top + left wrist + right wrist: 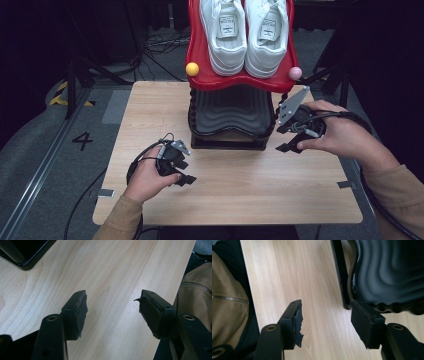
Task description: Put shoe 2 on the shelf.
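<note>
High view: a person at a pale wood-grain table point(235, 185) holds two black two-jaw grippers in front of a two-tier shoe rack, red wavy plastic shelf point(200, 55) up top w/ a pair of white leather sneakers point(245, 35), toes toward the person, long axes running front-to-back. A black ribbed lower shelf point(230, 112) sits empty beneath. Yellow ball knob point(192, 69) and pink ball knob point(295, 73) cap the red shelf's front corners. The right gripper point(289, 141) sits just beside the rack's right front post, under the pink knob; the left gripper point(184, 177) is further back on the table, apart from the rack's base. The right hand is clearly nearer, and the sneakers lie up and to its left.

Left gripper view: the left gripper point(112, 307) hangs over bare tabletop, jaws spread wide, nothing between them. The rack's black base shows at the top-left corner.

Right gripper view: the right gripper point(325, 315) also has its jaws wide apart and empty, w/ the lower shelf point(392, 270) just beyond its right jaw. Likely next: lift that gripper to the nearer sneaker.
</note>
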